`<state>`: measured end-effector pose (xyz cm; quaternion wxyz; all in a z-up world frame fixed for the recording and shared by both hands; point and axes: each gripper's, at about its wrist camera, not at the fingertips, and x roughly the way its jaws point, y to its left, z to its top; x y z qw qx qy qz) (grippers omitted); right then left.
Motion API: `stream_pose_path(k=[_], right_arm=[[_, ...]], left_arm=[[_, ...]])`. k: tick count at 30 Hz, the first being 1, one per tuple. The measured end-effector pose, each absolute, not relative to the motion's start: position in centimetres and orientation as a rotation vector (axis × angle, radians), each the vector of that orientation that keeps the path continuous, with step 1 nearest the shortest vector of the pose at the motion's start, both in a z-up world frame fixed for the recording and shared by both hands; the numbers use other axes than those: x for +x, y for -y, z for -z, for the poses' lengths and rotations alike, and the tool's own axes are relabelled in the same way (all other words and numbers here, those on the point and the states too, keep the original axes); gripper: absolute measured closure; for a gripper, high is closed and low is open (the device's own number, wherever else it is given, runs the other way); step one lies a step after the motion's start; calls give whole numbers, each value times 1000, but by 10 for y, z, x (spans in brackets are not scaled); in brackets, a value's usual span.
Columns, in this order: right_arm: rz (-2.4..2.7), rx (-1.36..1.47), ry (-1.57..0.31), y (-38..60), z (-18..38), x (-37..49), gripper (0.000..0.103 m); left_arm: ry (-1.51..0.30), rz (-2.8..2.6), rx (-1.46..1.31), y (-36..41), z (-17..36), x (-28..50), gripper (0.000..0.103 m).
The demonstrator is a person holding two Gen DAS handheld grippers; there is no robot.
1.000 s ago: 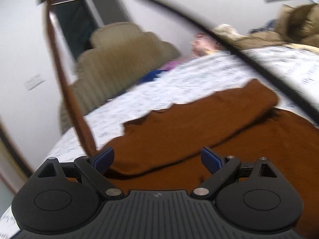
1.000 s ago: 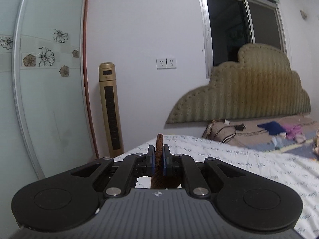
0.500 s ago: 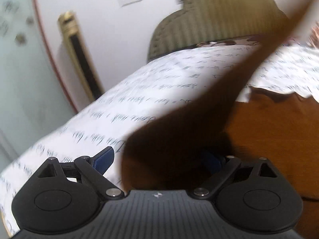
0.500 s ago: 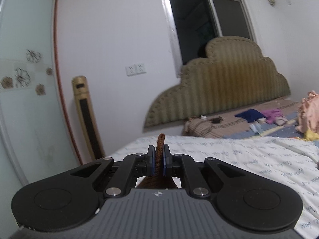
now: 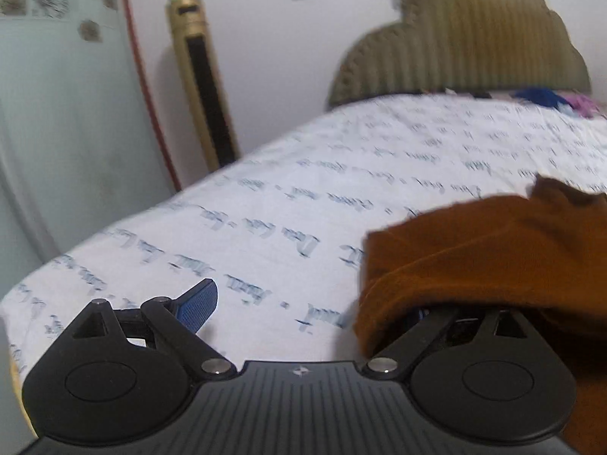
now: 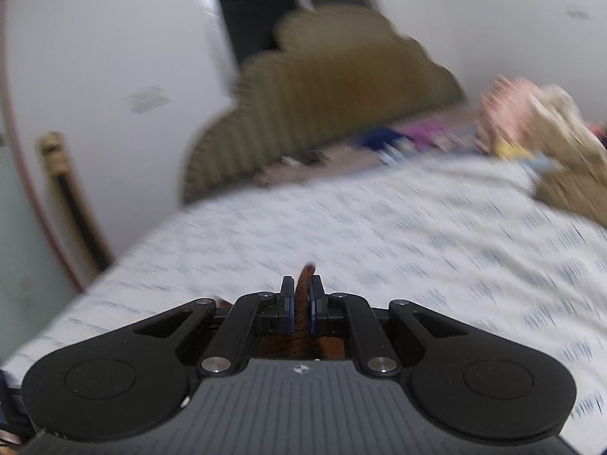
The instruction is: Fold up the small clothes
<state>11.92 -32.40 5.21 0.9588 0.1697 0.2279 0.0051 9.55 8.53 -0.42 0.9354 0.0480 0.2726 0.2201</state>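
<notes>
A rust-brown garment (image 5: 493,250) lies on the bed at the right of the left wrist view, and a fold of it drapes over my left gripper's right finger, hiding that pad. My left gripper (image 5: 311,303) is open, its jaws wide apart; the left blue pad (image 5: 199,305) hangs bare over the sheet. In the blurred right wrist view my right gripper (image 6: 302,295) is shut on a thin edge of the brown garment (image 6: 306,276), which pokes up between the pads and bunches under them, low over the bed.
The white printed bedsheet (image 5: 341,197) covers the bed, whose left edge drops toward a frosted glass door (image 5: 57,113) and a gold tower fan (image 5: 201,83). A ribbed olive headboard (image 5: 474,49) stands behind. Loose clothes (image 6: 538,121) are piled at the far right.
The left gripper has swung left across the bed, and the garment now covers only its right finger. The right gripper has dropped toward the sheet, still shut on the brown fabric.
</notes>
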Motion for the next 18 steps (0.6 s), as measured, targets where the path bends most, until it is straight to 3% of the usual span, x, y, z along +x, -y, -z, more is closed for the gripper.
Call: stream_pose_path(k=[4,9,10,13,18], right_arm=[[47,401,-559,342,-2,113,91],[67,367,-595,333,19,103,89],[55,397,-598,333,20,101,85],[-40,527,-614,336,25,102,50],[-60,474,-684,307,41,120,49]], left_arm=[[-510,-472,134,-81,2,94,7],[-573,-423,189,-78,14,99,8],[-571,-423,196,-78,16,96,8],[-573,-437,204,-80,21,93,8],[-594,-417,186,-81,23,102,8]])
